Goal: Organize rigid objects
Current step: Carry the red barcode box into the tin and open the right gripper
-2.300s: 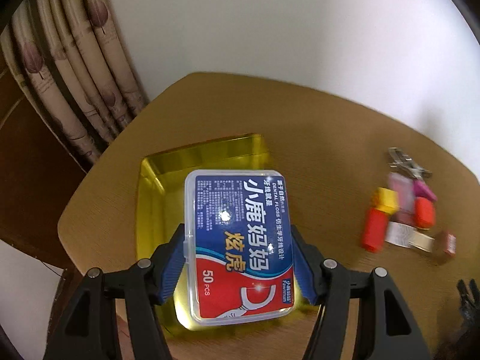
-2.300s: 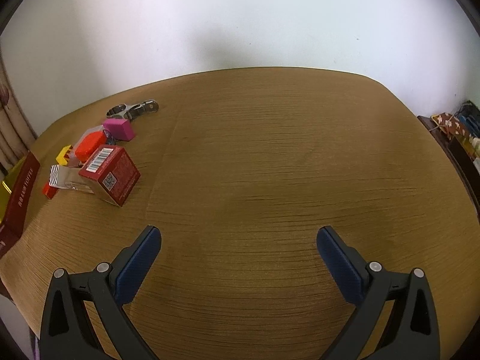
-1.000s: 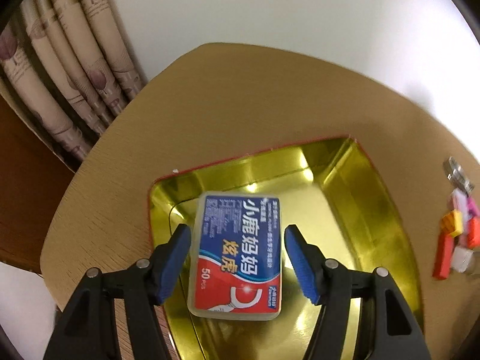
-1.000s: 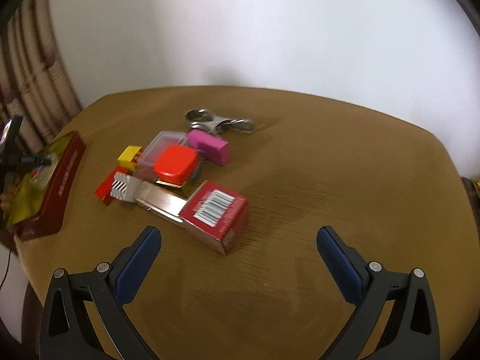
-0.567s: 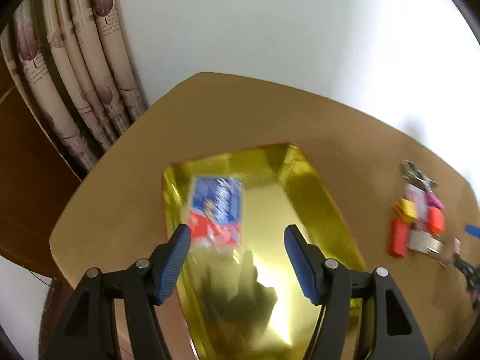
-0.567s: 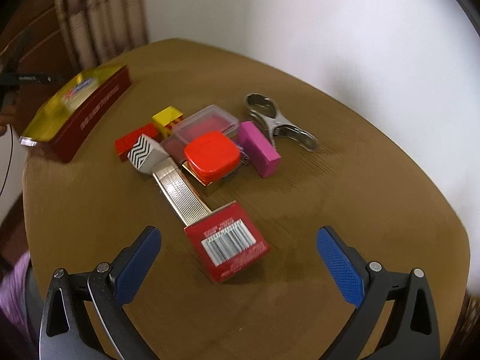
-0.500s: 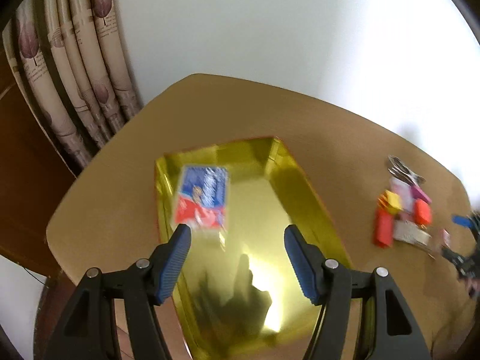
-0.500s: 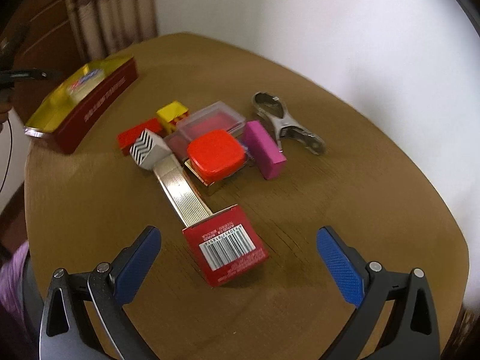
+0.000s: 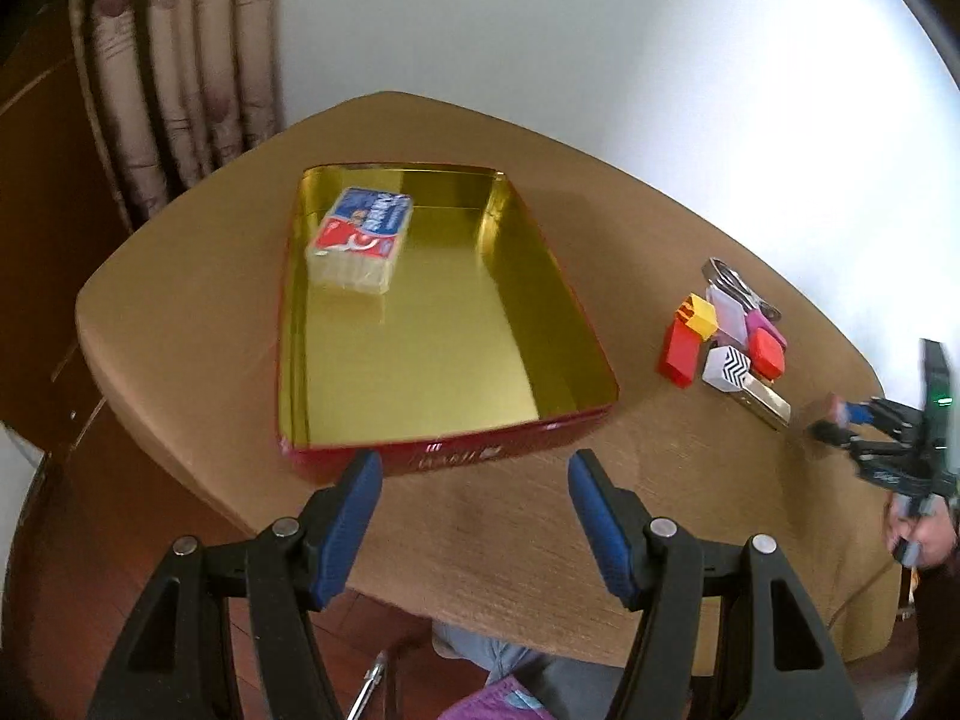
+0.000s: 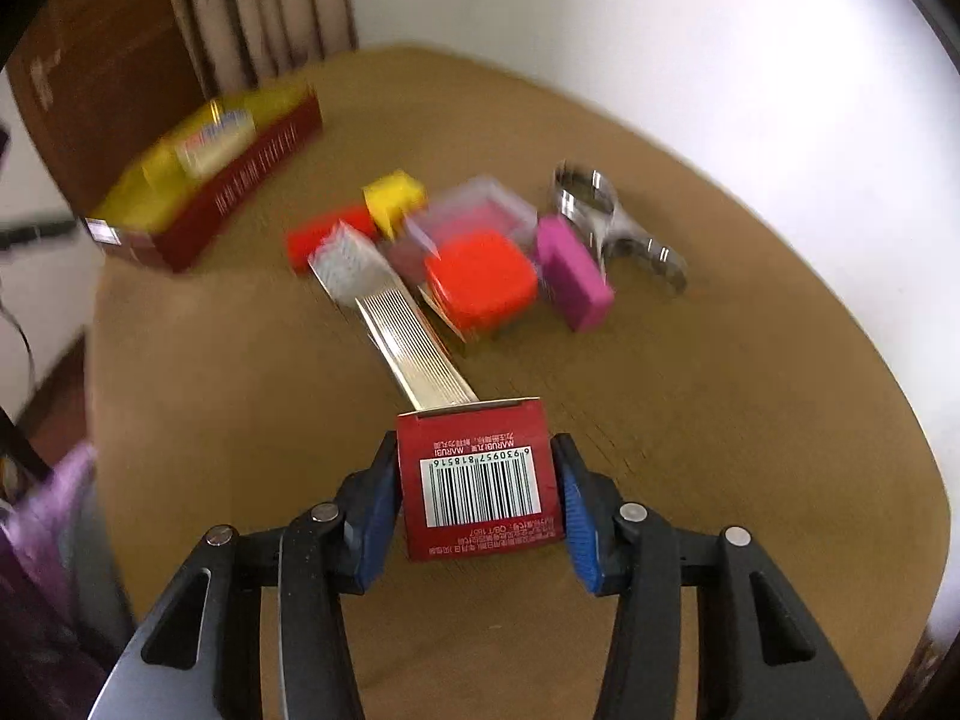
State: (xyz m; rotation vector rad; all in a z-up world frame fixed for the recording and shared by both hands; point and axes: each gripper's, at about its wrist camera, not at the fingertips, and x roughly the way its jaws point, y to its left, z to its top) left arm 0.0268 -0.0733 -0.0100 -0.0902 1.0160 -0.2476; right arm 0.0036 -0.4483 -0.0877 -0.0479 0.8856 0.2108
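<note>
Ahead of the right tongs (image 10: 477,498) a cluster lies on the table (image 10: 720,420): a gold ribbed bar (image 10: 408,348) touching the far edge of the red box (image 10: 480,480), then an orange-red cube (image 10: 480,276), a magenta block (image 10: 573,273), a clear case (image 10: 480,204), a yellow block (image 10: 393,195), a red block (image 10: 327,234) and a metal clip (image 10: 606,228), all close together. Far to the left stands the tin (image 10: 240,180), blurred. The right tongs reach forward low over the table, and their blue pads press both sides of the red box, barcode up, so they grip it. The left tongs (image 9: 474,516) hang above the table's near edge, jaws wide with nothing between them. Just beyond their tips is the tin's (image 9: 456,450) red front wall; the floss box (image 9: 360,240) lies in its far left corner, well away from the pads. The cluster sits off to their right, with the right tongs (image 9: 840,420) at its near end.
</note>
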